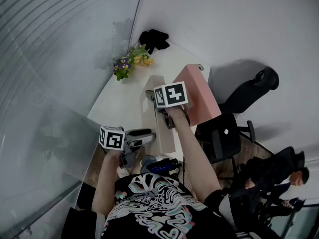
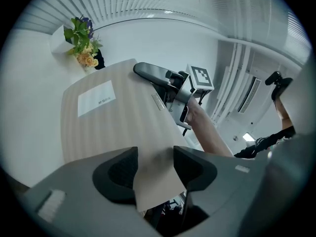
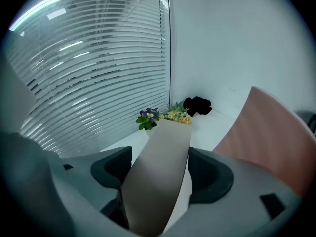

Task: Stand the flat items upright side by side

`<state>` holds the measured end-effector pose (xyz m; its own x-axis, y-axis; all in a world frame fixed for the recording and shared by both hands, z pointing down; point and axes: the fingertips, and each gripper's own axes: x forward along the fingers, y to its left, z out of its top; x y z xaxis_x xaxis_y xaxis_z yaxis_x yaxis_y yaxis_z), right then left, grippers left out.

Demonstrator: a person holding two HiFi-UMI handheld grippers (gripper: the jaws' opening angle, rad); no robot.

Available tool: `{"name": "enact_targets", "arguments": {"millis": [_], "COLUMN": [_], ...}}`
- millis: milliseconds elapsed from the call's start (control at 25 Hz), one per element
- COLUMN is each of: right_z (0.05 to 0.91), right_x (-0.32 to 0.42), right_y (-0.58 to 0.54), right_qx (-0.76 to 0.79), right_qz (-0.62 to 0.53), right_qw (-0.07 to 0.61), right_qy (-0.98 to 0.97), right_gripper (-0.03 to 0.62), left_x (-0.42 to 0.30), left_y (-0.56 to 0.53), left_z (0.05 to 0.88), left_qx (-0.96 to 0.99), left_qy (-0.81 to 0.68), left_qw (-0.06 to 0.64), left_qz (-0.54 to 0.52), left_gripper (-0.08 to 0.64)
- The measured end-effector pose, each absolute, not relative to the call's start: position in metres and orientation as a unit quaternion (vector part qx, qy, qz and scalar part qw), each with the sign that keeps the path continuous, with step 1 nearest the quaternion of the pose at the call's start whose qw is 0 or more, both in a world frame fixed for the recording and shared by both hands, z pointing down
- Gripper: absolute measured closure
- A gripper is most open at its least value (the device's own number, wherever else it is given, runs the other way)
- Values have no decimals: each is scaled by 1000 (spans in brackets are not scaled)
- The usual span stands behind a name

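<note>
- Pinching the near corner of the beige board (image 2: 113, 127), the left hand-held gripper (image 2: 155, 153) has both pads against it and points approx level. Prob. it steadies the low end as a pivot so the other end can be tipped up.
- Flowers (image 1: 130, 62) & a black bundle (image 1: 154, 39) sit at the far corner of the desk (image 1: 122, 101), well apart from the work, so there's room beyond the board.
- The beige board runs lengthwise away from the person, label side up, w/ its near end about at the desk's front edge. It's not upright yet. Can't tell whether it rests on the desk or is lifted off it.
- The right hand-held gripper (image 3: 159, 154) points steeply down onto the board's R long edge. Its jaws are wide but clamped across the board's thickness, one jaw over the top face. Looks like the grip meant for the lifting & turning.
- The pink board (image 1: 202, 96) is just beside, to the R. It seems raised on edge, tho can't be sure. My guess: it's the neighbour the beige one must stand next to, so beige has to rise w/o knocking it.
- An office chair (image 1: 227, 133) stands off the desk's R side, not involved.
</note>
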<state>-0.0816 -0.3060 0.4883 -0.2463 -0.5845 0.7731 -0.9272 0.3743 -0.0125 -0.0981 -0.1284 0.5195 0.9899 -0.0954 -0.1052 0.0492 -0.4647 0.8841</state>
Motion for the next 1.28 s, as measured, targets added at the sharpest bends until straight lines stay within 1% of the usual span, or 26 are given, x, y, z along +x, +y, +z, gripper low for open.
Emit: {"name": "enact_targets", "arguments": {"millis": [240,400,640,1280], "right_z": [494,492,489,449], "right_x": [-88,-87,-90,-100], "right_y": [-305,-307,-306,-295], "right_qx": [492,501,502,518], "right_qz": [272,286,296,238], "right_qw": [341,319,294,233], "right_qy": [-753,-752,-758,-787], "right_gripper": [238,258,270,288], "left_x": [-102,-103,-100,-111], "left_y": [-129,-130,-127,-142], "left_z": [521,521,521,511], "left_qx": [855,853,857,865], "left_qy": [-7,-13,-22,-79], "left_qw": [514,516,510,485], "left_qz": [-69,-73,-64,-101], "left_gripper": [350,353,360,360]}}
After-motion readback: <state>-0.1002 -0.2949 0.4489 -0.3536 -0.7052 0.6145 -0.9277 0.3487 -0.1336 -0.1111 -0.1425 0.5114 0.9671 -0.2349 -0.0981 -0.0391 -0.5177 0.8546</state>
